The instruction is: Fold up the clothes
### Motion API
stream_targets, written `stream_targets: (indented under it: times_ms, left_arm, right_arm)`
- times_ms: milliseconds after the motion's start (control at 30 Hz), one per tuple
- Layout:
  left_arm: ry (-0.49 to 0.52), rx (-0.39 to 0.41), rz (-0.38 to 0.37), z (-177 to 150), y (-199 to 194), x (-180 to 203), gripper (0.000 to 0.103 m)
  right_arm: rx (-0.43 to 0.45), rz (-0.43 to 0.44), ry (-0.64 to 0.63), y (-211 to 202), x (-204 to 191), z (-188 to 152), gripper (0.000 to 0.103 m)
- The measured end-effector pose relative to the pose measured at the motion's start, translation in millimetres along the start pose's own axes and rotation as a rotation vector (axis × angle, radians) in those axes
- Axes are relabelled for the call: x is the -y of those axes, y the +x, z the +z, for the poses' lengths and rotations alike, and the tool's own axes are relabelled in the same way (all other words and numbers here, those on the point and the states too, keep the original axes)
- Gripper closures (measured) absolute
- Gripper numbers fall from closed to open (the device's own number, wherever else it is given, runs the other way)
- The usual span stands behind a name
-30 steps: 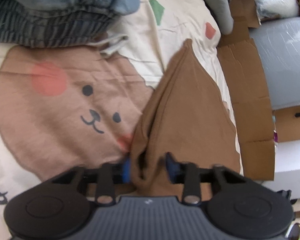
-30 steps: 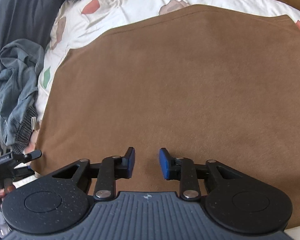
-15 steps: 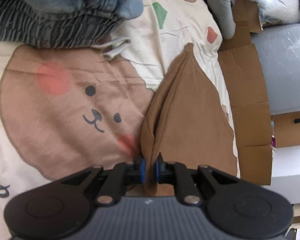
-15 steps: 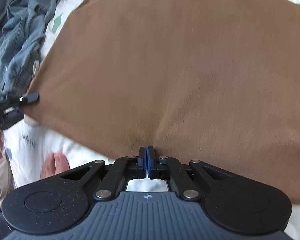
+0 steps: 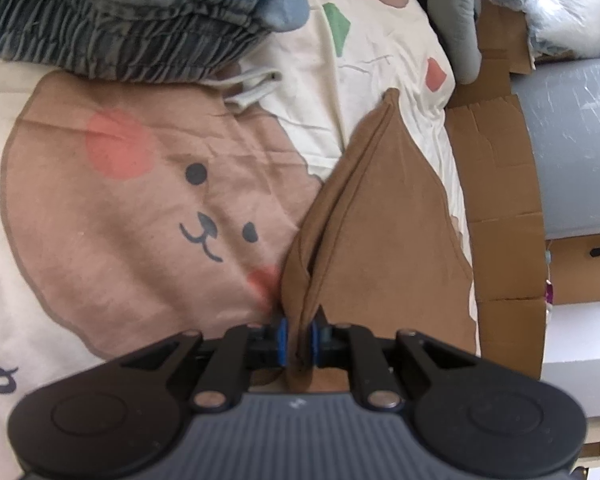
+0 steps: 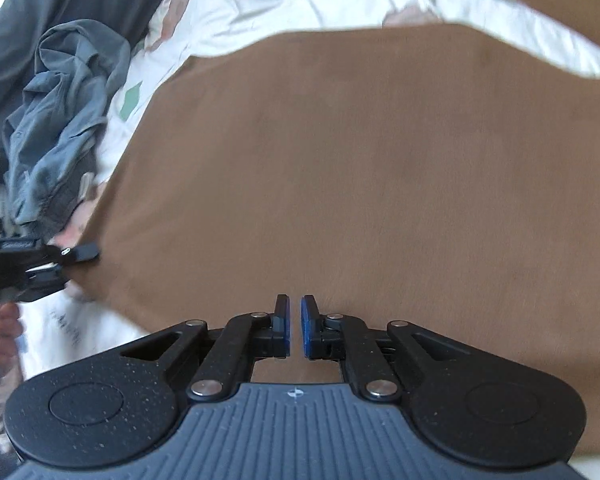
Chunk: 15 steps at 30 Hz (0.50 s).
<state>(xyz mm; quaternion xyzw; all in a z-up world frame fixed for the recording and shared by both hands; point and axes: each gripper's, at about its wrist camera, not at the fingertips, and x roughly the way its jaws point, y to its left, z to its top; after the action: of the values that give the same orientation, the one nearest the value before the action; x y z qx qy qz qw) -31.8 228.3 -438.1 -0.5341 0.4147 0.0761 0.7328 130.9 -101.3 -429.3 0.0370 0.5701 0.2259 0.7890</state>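
The brown garment (image 6: pixel 360 168) lies spread near the bed's (image 5: pixel 372 60) edge. The left hand-held gripper (image 5: pixel 299 340) pinches its bunched corner, likely to lift it for folding; the right hand-held gripper (image 6: pixel 295 326) hovers above, pads narrowly apart, holding nothing.

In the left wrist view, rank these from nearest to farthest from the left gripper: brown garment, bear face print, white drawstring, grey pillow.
1. Brown garment: pinched between the left gripper pads.
2. Bear face print: on the sheet, just ahead to the left.
3. White drawstring: farther up, by the denim pile.
4. Grey pillow: top right, at the bed's far end.
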Motion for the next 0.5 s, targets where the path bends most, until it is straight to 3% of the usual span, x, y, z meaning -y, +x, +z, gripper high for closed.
stream_targets:
  times_ms: [367,500]
  left_arm:
    - [-0.034,0.017,-0.055,-10.3,5.9,-11.7,0.089]
    - [-0.073,0.029,-0.092,-14.1,10.0,-21.7,0.089]
  right_arm:
    - [0.081,-0.088,0.118,35.2,33.4,36.6,0.095]
    - [0.121,-0.126,0.085,43.5,28.8,56.0,0.095]
